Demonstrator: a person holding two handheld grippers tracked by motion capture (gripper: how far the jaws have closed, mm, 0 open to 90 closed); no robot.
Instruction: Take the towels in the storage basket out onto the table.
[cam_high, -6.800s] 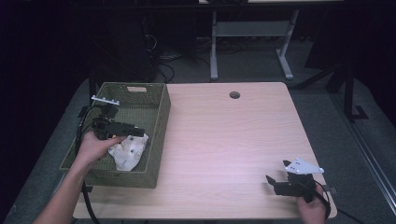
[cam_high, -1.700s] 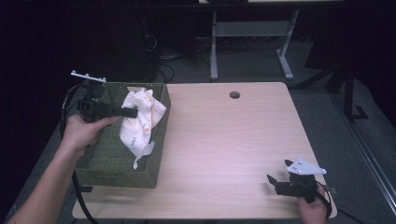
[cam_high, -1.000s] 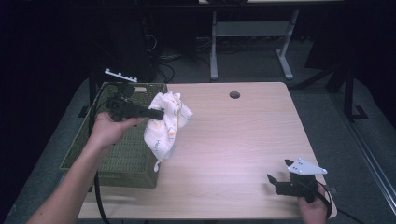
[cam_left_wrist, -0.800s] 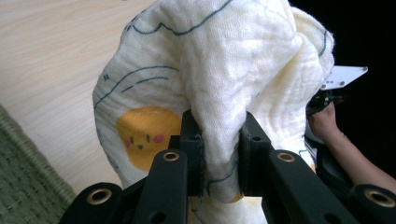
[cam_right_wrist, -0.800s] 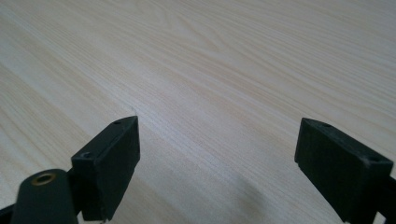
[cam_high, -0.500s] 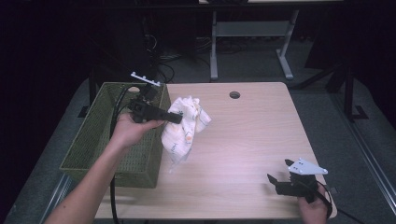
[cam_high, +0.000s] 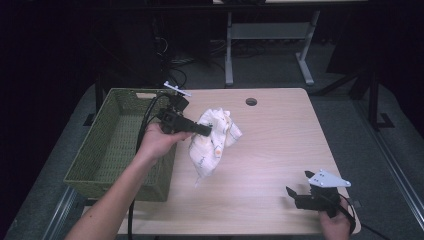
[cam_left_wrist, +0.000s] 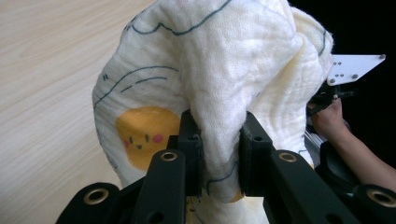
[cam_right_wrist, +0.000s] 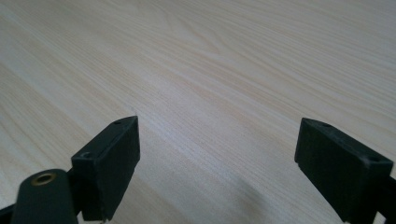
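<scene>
Wood table (cam_high: 280, 150); L claw (cam_high: 202, 131) raised, pinching cloth (cam_high: 215, 140); R claw (cam_high: 296, 196) low, wide apart.

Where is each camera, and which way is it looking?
High view: above the table, looking down; both forearms and grippers show.
Left gripper view: on the left gripper, looking along jaws pinching the cloth.
Right gripper view: on the right gripper, facing bare table between open jaws.
Shared: high and left gripper views both show the cloth.
</scene>
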